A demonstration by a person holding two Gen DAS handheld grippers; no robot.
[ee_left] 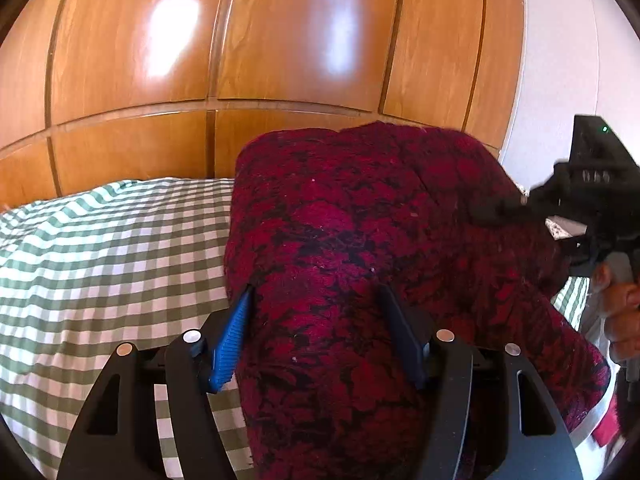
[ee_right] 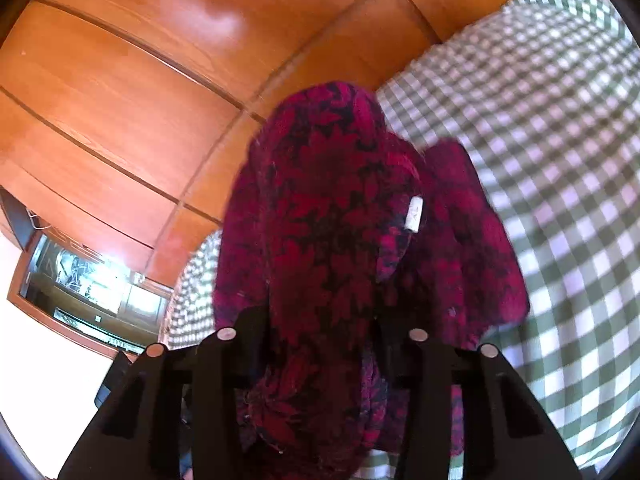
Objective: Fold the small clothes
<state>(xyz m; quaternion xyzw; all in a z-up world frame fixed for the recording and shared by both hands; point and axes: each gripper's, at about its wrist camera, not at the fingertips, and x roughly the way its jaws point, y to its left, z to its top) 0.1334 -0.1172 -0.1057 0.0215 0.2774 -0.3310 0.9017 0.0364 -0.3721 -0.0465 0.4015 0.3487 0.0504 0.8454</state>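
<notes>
Clearly no container shows; the red-and-black garment [ee_left: 360, 240] hangs bunched above the green checked bedsheet [ee_left: 100, 260], before wooden wardrobe doors [ee_left: 240, 40]. Its folds bury both grippers' fingertips, and its lower edge is cut off. The left gripper [ee_left: 320, 332] clamps a thick fold; the right gripper [ee_right: 320, 344], angled downward, grips another bunch.

Garment [ee_right: 328, 216] hides right tool [ee_right: 320, 320] fingertips.
</notes>
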